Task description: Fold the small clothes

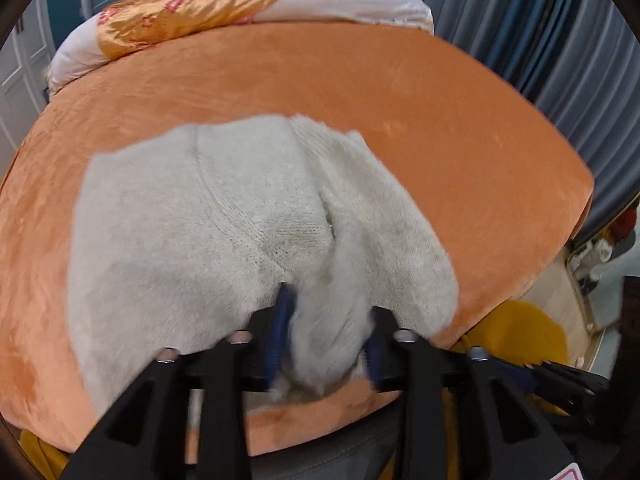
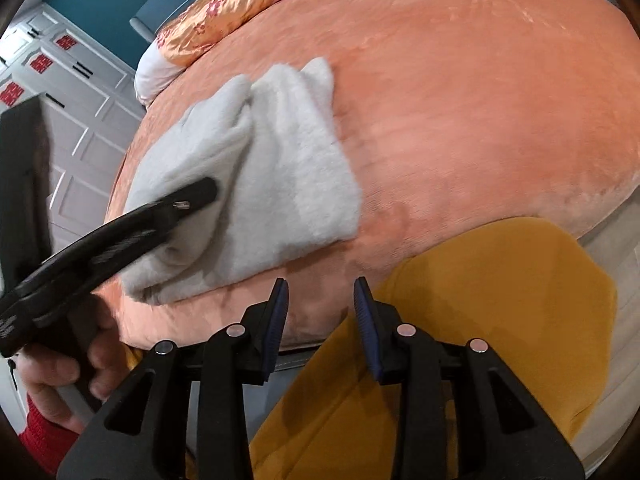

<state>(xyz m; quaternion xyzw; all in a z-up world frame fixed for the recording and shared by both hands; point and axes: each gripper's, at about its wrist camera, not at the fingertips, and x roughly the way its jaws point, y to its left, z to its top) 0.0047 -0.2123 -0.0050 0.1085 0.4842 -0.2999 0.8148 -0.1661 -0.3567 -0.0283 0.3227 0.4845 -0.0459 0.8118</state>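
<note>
A fluffy pale grey knitted garment (image 1: 192,232) lies on the orange bed cover (image 1: 440,140), with one side folded over along its right. My left gripper (image 1: 329,300) is at the garment's near edge, and a bunched fold of the knit sits between its blue pads (image 1: 280,332). The jaws stand apart and the fabric looks loose between them. In the right wrist view the same garment (image 2: 288,160) lies to the left, with the left gripper (image 2: 208,194) on it. My right gripper (image 2: 321,282) is open and empty, just off the garment's near right corner, over the bed's edge.
A yellow cloth (image 2: 480,300) hangs below the bed's front edge. A golden satin pillow (image 1: 188,12) lies at the far end of the bed. Grey-blue curtains (image 1: 540,40) stand on the right and white cupboard doors (image 2: 80,100) on the left. A hand (image 2: 60,376) in a red sleeve holds the left gripper.
</note>
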